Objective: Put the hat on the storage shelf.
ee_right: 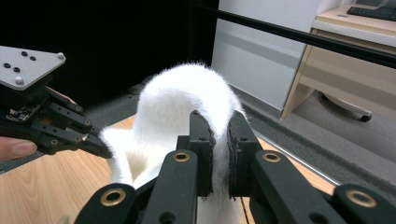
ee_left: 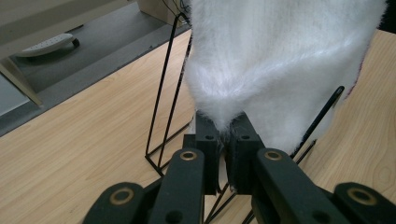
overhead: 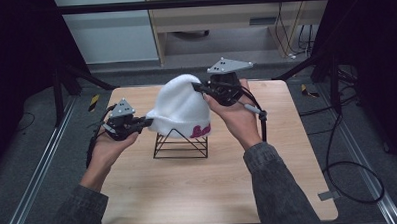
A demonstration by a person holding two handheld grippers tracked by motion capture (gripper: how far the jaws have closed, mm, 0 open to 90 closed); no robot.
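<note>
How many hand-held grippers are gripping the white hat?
2. The left hand-held gripper pinches the white hat at its lower left edge; the right hand-held gripper pinches it near the top, on the right side.

A light wooden table (overhead: 154, 198) standing on a grey floor (overhead: 32, 143), a black wire stand (overhead: 180, 143) sitting on the table's middle, a white fuzzy hat (overhead: 179, 108) hanging over the stand

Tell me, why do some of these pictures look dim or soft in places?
High view: light falls on the wooden table while the surroundings go nearly black. Left gripper view: the white beanie is bright and its fuzz looks soft, and the nearest black gripper links blur slightly. Right gripper view: the backdrop at left is black, and the beanie's edge glows.
</note>
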